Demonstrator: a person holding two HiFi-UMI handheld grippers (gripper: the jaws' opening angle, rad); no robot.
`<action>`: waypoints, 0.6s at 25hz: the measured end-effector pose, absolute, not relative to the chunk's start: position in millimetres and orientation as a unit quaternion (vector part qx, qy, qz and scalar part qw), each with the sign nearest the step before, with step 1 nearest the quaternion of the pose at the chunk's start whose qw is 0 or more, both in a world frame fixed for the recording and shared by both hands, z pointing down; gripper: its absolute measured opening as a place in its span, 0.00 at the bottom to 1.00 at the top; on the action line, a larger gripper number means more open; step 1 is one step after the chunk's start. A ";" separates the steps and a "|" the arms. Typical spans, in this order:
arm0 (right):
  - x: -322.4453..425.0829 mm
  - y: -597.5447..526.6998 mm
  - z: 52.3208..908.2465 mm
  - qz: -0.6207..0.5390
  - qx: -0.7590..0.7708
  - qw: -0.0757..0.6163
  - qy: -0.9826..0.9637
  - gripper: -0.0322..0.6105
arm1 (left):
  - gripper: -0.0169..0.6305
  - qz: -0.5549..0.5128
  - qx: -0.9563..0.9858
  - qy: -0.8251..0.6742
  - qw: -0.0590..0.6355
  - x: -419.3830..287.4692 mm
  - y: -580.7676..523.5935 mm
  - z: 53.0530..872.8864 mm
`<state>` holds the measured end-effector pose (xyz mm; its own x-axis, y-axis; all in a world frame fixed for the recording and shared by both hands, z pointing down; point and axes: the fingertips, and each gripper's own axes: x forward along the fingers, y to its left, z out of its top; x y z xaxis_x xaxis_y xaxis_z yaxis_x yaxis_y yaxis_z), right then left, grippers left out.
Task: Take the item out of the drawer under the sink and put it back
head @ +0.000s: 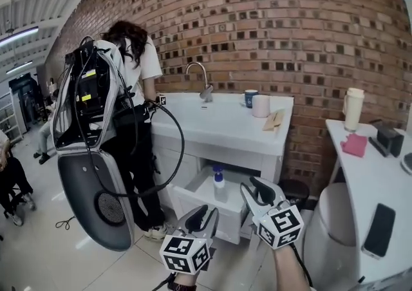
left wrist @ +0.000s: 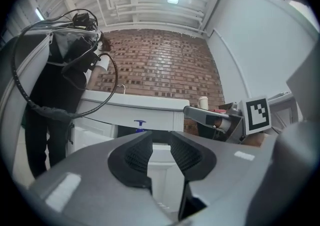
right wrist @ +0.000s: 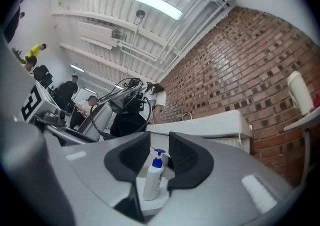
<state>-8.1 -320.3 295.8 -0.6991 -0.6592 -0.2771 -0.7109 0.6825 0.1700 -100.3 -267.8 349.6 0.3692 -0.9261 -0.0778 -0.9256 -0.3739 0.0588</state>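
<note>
A white bottle with a blue pump stands upright in the pulled-out white drawer under the sink cabinet. In the head view my right gripper hovers just right of the bottle, apart from it. In the right gripper view the bottle shows through the gap beyond the jaws of my right gripper, which stand partly open without touching it. My left gripper is lower, in front of the drawer. Its jaws stand a little apart around nothing, and the blue pump shows beyond them.
A person wearing a backpack rig stands at the sink's left side. On the counter are a faucet, a blue cup and a white roll. A white table at right holds a pink cloth and a phone.
</note>
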 end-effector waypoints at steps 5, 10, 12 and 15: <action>3.9 -299.7 299.2 0.138 -0.405 0.099 0.899 0.13 | 0.21 -0.048 0.838 -0.543 0.000 -85.1 -258.1 348.5; 12.8 -289.8 307.5 0.130 -0.430 0.084 0.890 0.05 | 0.21 -0.053 0.847 -0.529 -0.001 -76.4 -250.1 349.2; 14.5 -286.8 308.9 0.130 -0.436 0.083 0.887 0.05 | 0.21 -0.055 0.849 -0.525 -0.001 -76.0 -247.7 348.1; 10.0 -280.8 311.7 0.131 -0.423 0.076 0.893 0.05 | 0.21 -0.059 0.856 -0.514 -0.001 -71.7 -245.3 347.2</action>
